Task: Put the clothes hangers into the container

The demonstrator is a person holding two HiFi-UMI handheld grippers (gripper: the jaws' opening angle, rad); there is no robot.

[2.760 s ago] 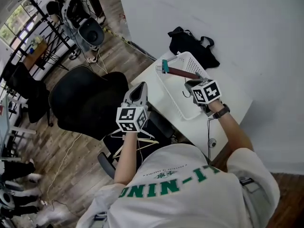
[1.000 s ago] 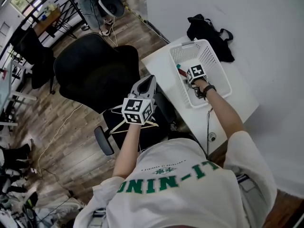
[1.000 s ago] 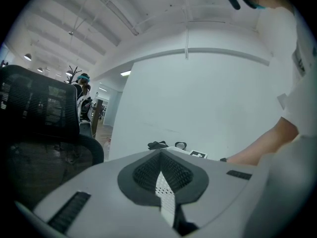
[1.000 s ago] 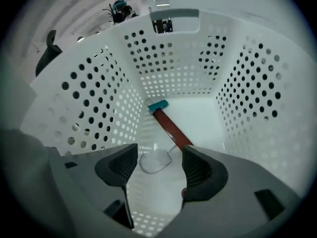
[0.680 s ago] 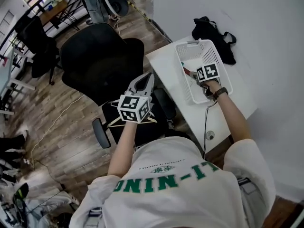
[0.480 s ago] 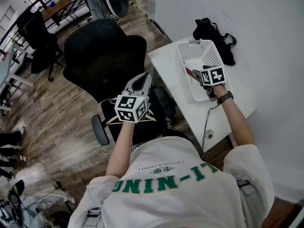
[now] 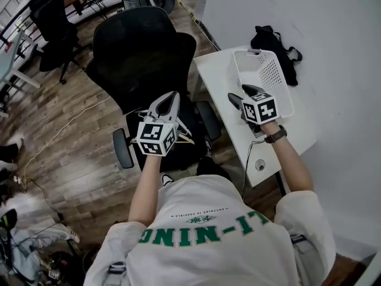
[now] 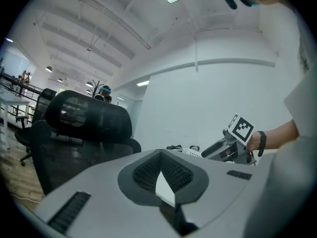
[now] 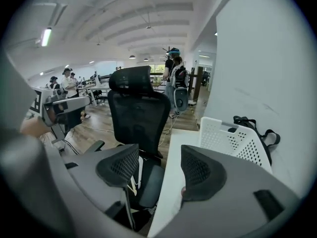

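- Wooden clothes hangers (image 7: 185,138) on the black chair seat (image 7: 191,154) at near left, mostly hidden under the left gripper; long axis seemingly left to right, hard to confirm.
- Left gripper (image 7: 169,98) directly above them, pads pressed together with nothing visible between.
- Right gripper (image 7: 242,94) further right over the white table (image 7: 217,76) edge, jaws wide and empty, angled down toward the seat.
- Hangers down and to the left of that right gripper; left hand plainly nearer, so likely the better one for the next pick.
- White basket (image 7: 269,70) at far right on the table, well apart from the hangers.
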